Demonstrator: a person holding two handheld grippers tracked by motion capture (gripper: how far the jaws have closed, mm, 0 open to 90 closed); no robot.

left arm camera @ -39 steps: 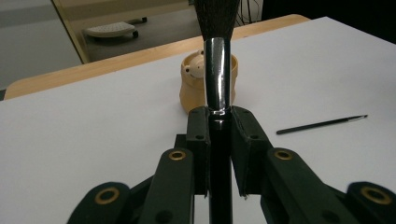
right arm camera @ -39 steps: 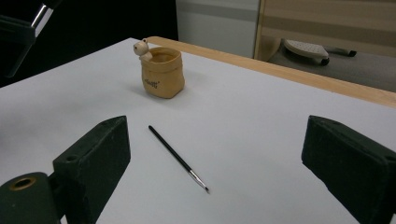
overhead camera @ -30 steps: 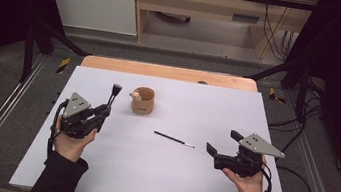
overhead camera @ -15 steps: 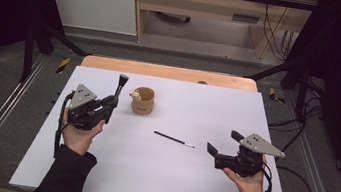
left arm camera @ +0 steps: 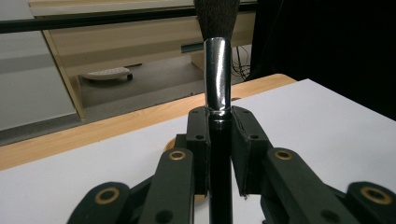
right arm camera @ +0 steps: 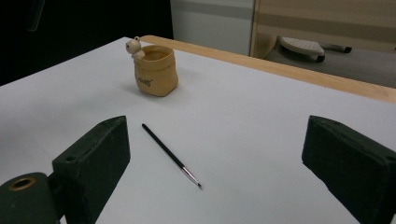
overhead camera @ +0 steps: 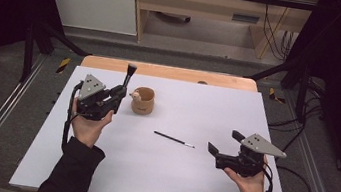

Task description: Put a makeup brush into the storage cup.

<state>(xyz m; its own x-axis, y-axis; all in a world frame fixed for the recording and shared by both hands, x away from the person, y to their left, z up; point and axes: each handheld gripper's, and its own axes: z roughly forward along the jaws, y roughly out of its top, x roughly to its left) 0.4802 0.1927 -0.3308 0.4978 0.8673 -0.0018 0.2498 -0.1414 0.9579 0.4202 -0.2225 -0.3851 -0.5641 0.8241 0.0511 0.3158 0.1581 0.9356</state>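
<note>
My left gripper point(overhead camera: 119, 91) is shut on a thick black-handled brush point(overhead camera: 130, 74) that stands upright, its silver ferrule and dark bristles above the jaws. In the left gripper view the jaws point(left arm camera: 219, 135) clamp the brush point(left arm camera: 218, 70) by its handle just under the ferrule. Just right of that gripper stands a small tan cup point(overhead camera: 142, 100) with a little figure on its rim. A thin black paintbrush point(overhead camera: 174, 139) lies flat mid-table. My right gripper point(overhead camera: 224, 141) rests open low at the right and points at the thin paintbrush point(right arm camera: 170, 155) and the cup point(right arm camera: 154, 70).
The white tabletop point(overhead camera: 171, 182) has a wooden strip point(overhead camera: 172, 72) along its far edge. Metal rails run down both sides of the table, and cables lie on the floor at the right.
My left hand has risen and moved away from the person and slightly right, toward the cup, with the thick brush still held upright. The right gripper has stayed put.
</note>
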